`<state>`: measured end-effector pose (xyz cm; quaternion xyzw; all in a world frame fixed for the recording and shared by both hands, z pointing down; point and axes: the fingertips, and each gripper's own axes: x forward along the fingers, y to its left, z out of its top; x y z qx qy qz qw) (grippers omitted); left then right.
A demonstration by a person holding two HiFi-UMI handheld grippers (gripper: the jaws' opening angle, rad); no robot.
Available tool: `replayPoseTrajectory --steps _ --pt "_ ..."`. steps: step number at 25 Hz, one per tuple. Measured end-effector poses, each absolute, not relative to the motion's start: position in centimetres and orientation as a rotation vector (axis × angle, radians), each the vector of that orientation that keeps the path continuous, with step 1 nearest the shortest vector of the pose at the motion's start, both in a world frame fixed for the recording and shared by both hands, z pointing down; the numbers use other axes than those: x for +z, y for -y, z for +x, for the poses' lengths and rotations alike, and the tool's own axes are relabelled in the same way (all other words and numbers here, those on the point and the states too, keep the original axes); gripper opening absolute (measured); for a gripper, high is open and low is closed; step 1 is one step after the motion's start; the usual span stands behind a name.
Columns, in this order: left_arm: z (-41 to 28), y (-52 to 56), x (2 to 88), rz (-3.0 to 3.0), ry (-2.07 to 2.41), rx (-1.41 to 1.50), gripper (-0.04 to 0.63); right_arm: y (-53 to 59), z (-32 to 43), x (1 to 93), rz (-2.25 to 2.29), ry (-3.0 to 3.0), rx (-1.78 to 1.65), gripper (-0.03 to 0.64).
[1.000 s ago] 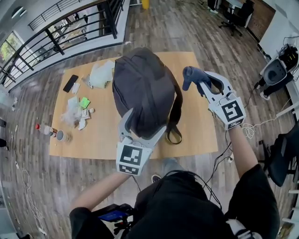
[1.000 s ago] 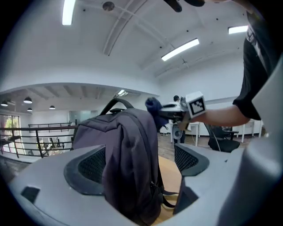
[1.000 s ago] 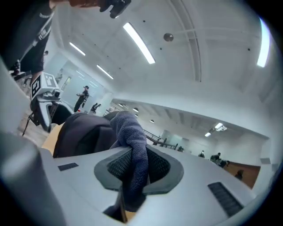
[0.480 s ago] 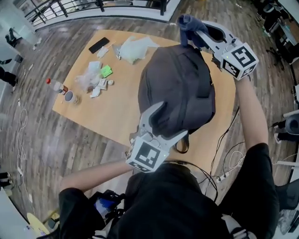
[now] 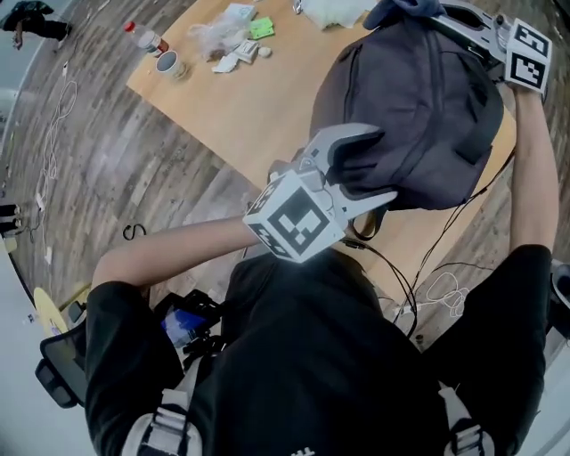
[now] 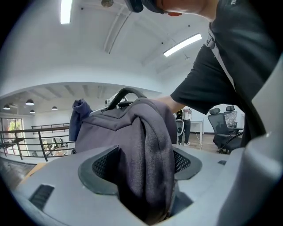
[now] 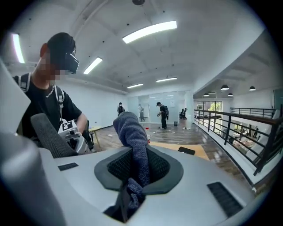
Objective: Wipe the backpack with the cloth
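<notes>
The dark grey backpack (image 5: 419, 89) stands on the wooden table (image 5: 258, 107). My left gripper (image 5: 385, 165) straddles its near lower edge. In the left gripper view a bunched fold of the backpack (image 6: 146, 145) fills the gap between the pads, and the jaws of the left gripper (image 6: 148, 170) have just been closing on it. My right gripper (image 5: 436, 11) reaches over the backpack's far top, shut on the blue cloth (image 5: 396, 11). The cloth (image 7: 132, 137) stands up from the pads of the right gripper (image 7: 139, 170). Beyond the backpack's top the cloth (image 6: 78, 117) also shows in the left gripper view.
A small bottle (image 5: 142, 37), a cup (image 5: 169, 62) and loose packets (image 5: 232, 49) lie at the table's far left. A white bag (image 5: 338, 9) lies behind the backpack. Cables (image 5: 436, 285) trail on the floor at the right. A black phone (image 7: 188, 150) rests on the table near a railing (image 7: 247, 128).
The right gripper has swung with the cloth from the backpack's right side to over its far top. The left gripper has pushed onto the backpack's near edge and its jaws have narrowed.
</notes>
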<state>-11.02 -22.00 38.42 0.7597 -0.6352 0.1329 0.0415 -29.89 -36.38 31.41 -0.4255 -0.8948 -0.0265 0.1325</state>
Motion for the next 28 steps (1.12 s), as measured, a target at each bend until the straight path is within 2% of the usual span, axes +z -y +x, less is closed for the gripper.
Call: replayPoseTrajectory --steps 4,10,15,19,24,28 --pt "-10.4 22.4 37.5 2.425 1.889 0.432 0.345 37.0 -26.5 30.7 -1.122 2.671 -0.059 0.066" --pt "-8.4 20.9 38.4 2.637 1.723 0.454 0.345 39.4 -18.4 31.2 -0.706 2.836 -0.044 0.064" --pt "-11.8 17.7 39.4 2.648 1.621 0.337 0.347 40.4 -13.2 31.8 -0.269 2.927 0.016 0.064" --pt "-13.9 17.8 39.4 2.725 1.479 0.36 0.347 40.3 -9.1 31.7 0.063 2.938 0.058 0.066" --pt "-14.6 17.7 38.5 2.891 1.157 0.31 0.347 39.0 -5.2 31.0 0.322 2.954 0.137 0.066" --pt "-13.8 15.6 37.5 2.896 1.202 0.257 0.354 38.8 -1.9 30.8 0.534 3.003 0.166 0.066"
